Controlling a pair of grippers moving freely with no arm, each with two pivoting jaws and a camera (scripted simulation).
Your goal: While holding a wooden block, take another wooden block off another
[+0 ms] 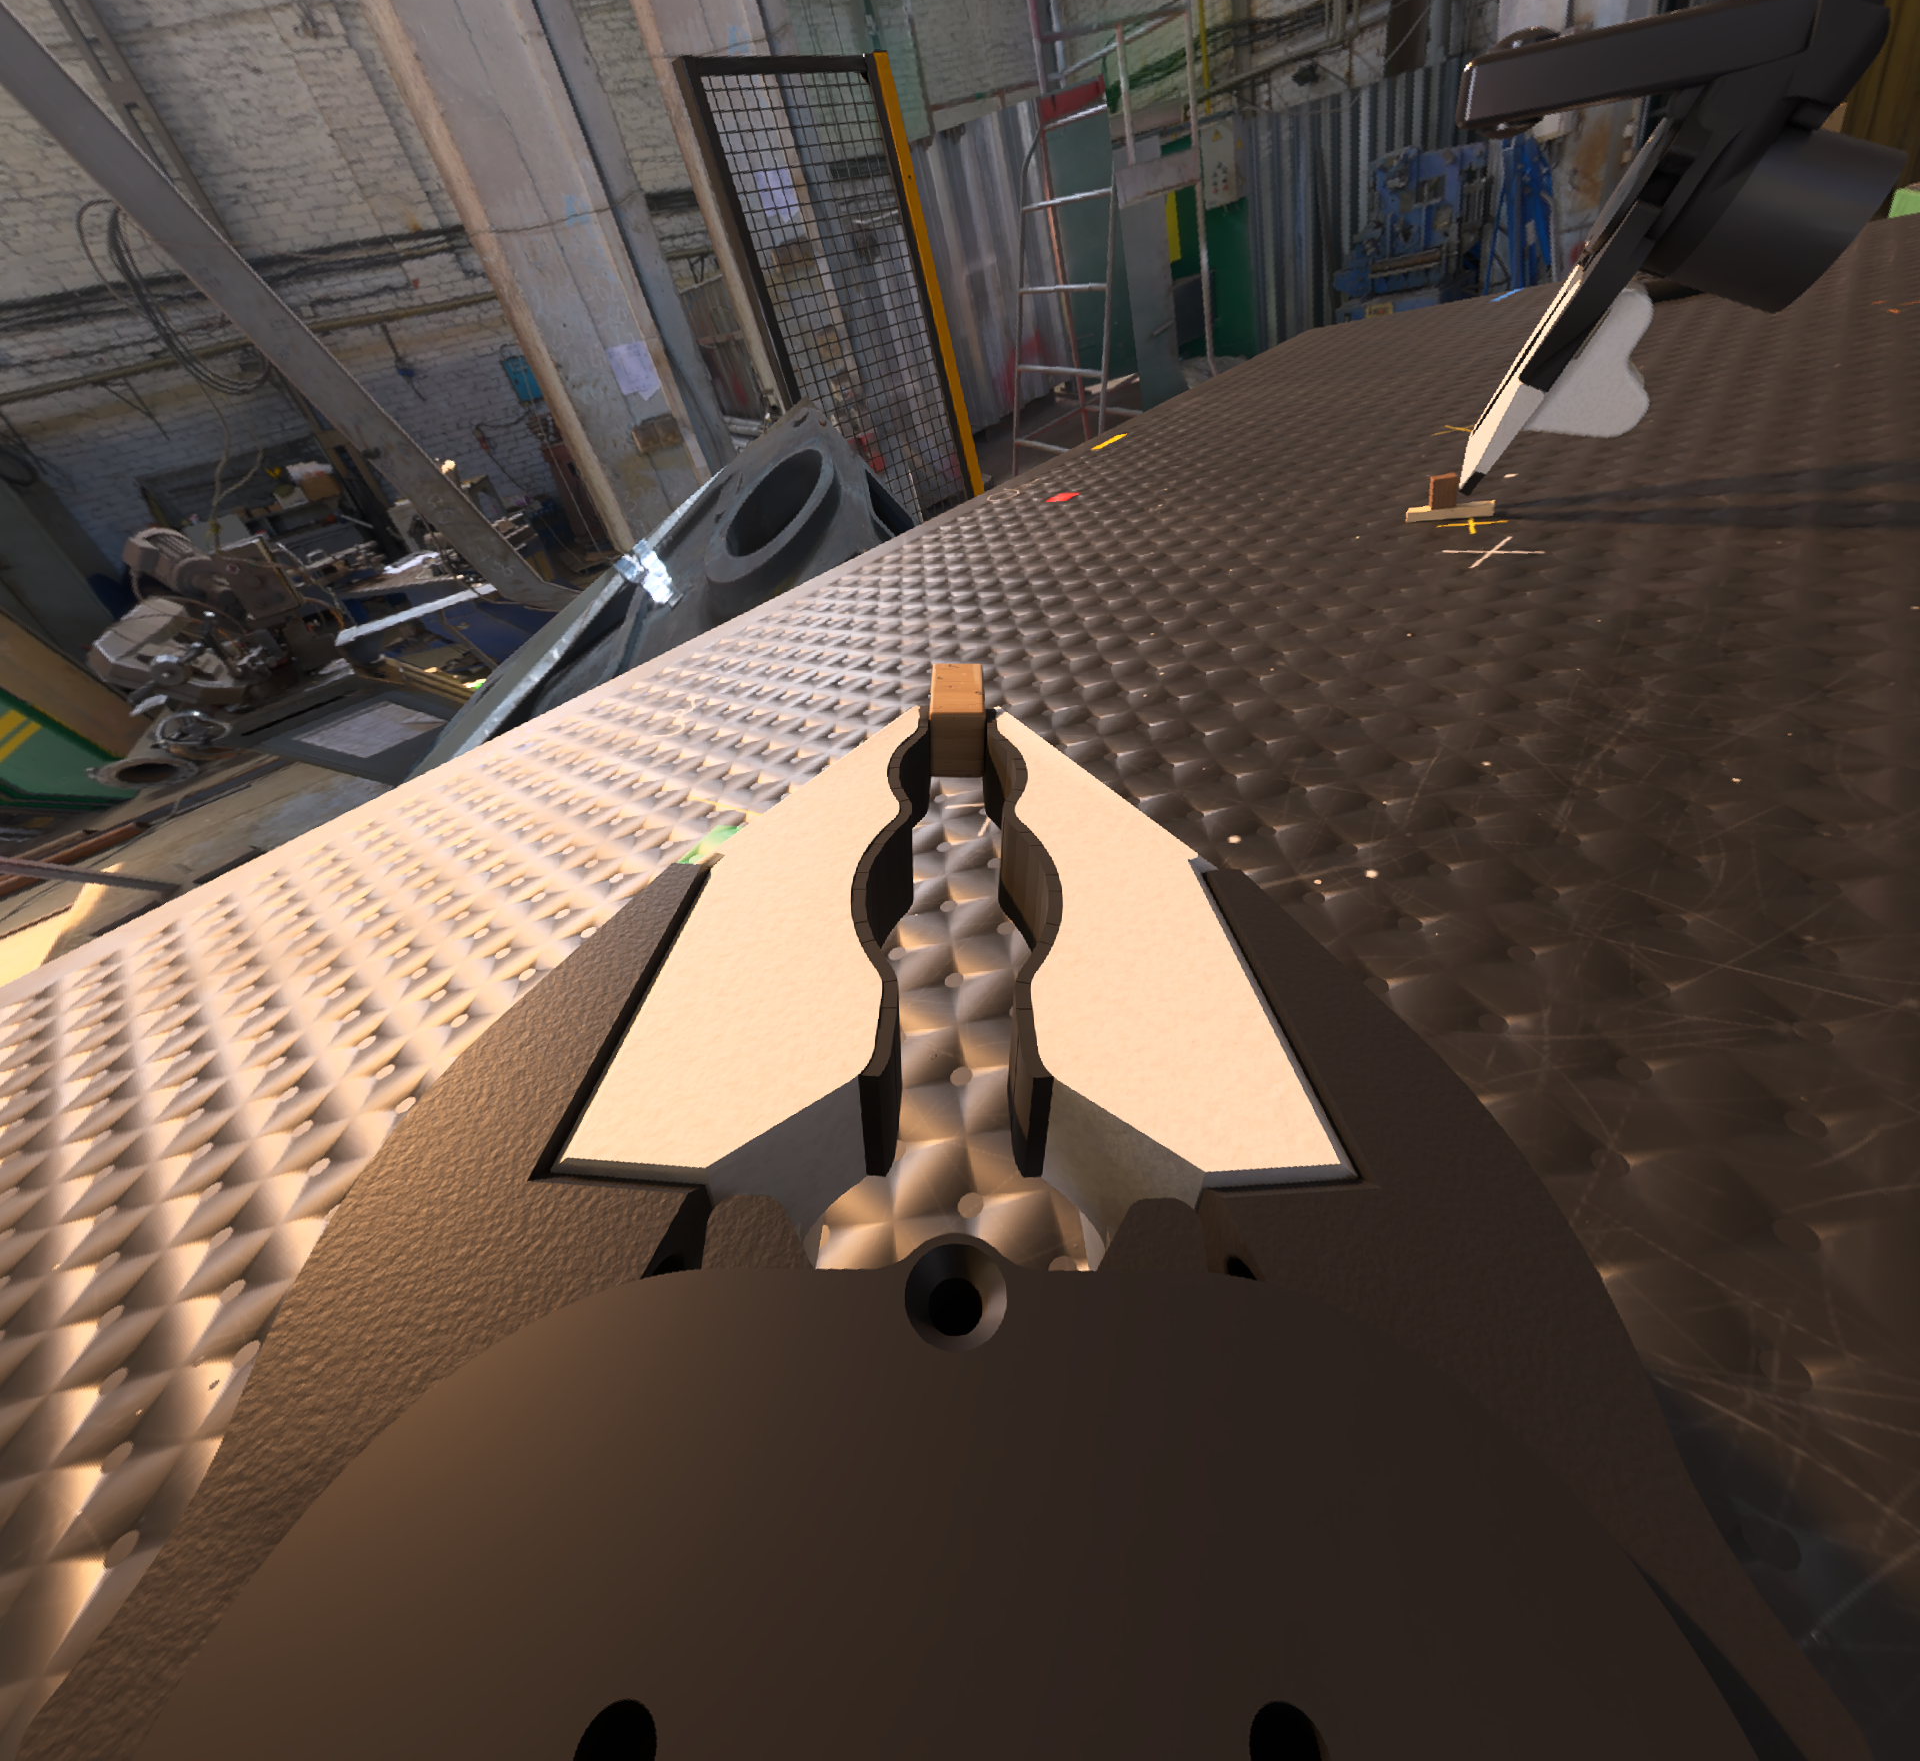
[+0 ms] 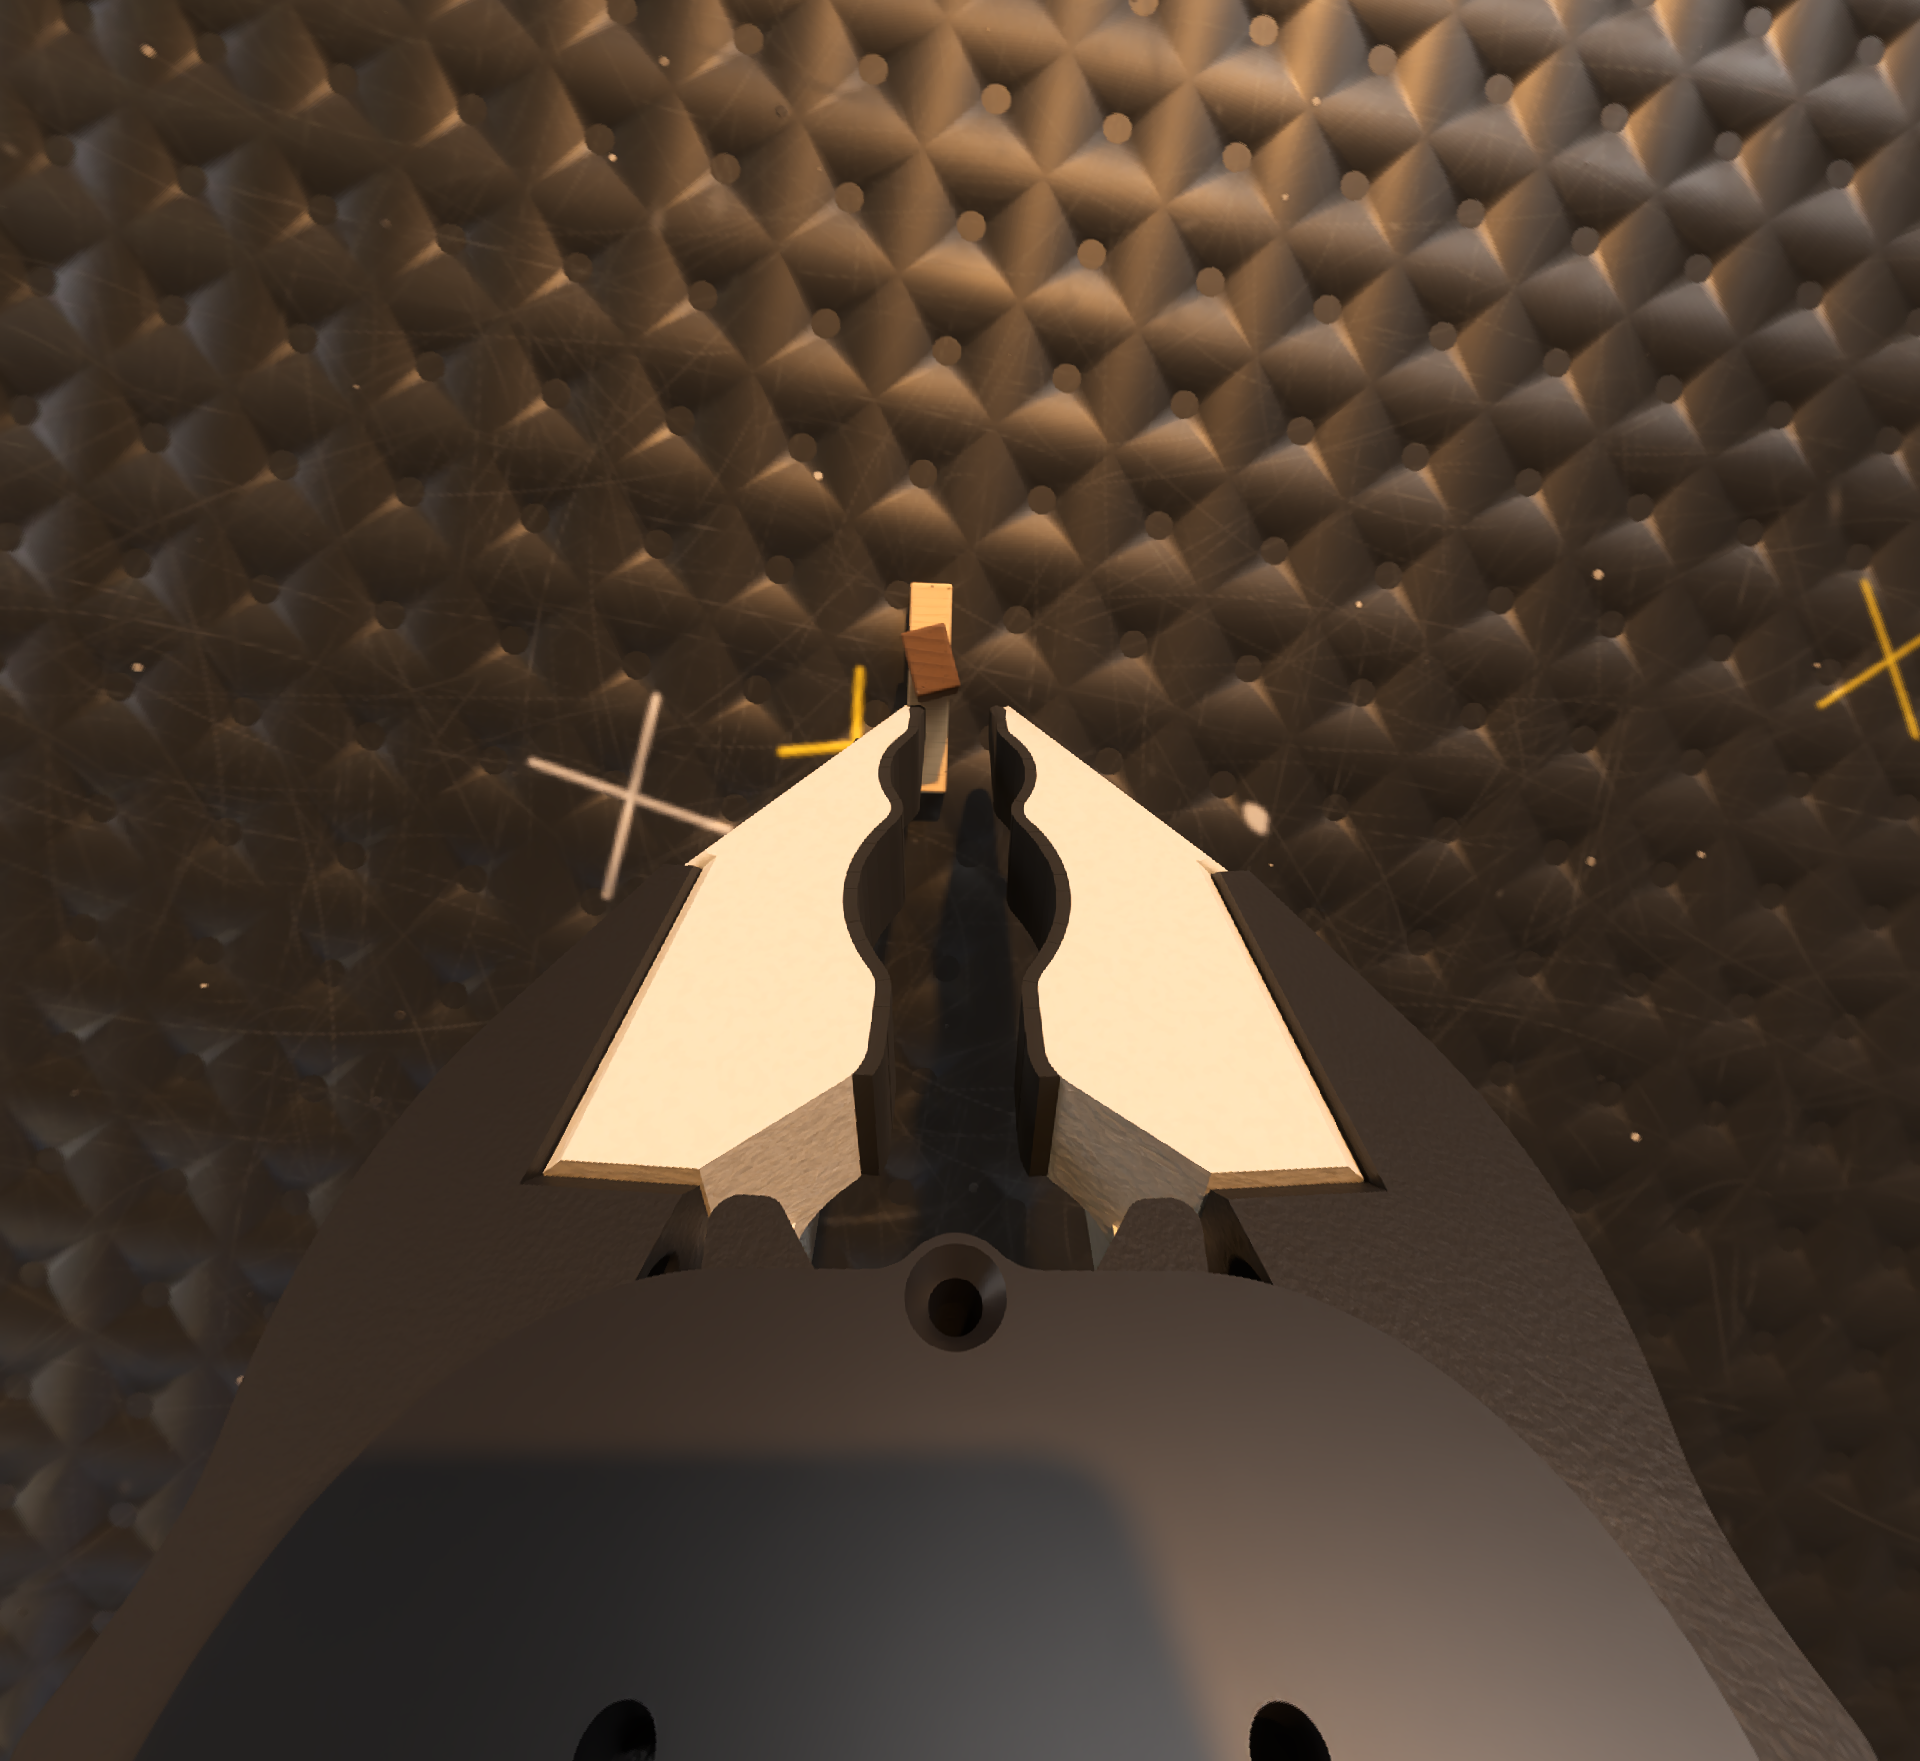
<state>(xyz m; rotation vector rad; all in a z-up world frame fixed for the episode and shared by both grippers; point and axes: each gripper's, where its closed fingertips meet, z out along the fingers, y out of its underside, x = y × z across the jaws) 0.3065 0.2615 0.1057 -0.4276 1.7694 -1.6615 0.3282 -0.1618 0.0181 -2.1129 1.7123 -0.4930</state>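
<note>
Clamping a small tan wooden block between its cream fingertips, the left gripper hung above the dark embossed metal table, its jaws closed down to the block's width; the block stood upright at twelve o'clock from the gripper's body. Far off at two o'clock in the left wrist view, the right gripper pointed steeply down at a little stack: a dark reddish-brown wooden cube sitting on a pale flat wooden slab.

In the right wrist view, that gripper looked almost straight down, its jaws slightly parted and gripping nothing. The pale slab ran lengthwise from twelve o'clock into the gap, lying close against the left finger, though whether they touched could not be told. The reddish-brown cube sat on the slab just beyond the fingertips, skewed a little. A white cross mark lay at ten o'clock, with a yellow cross mark partly hidden by the left finger and another yellow cross mark at three o'clock.
</note>
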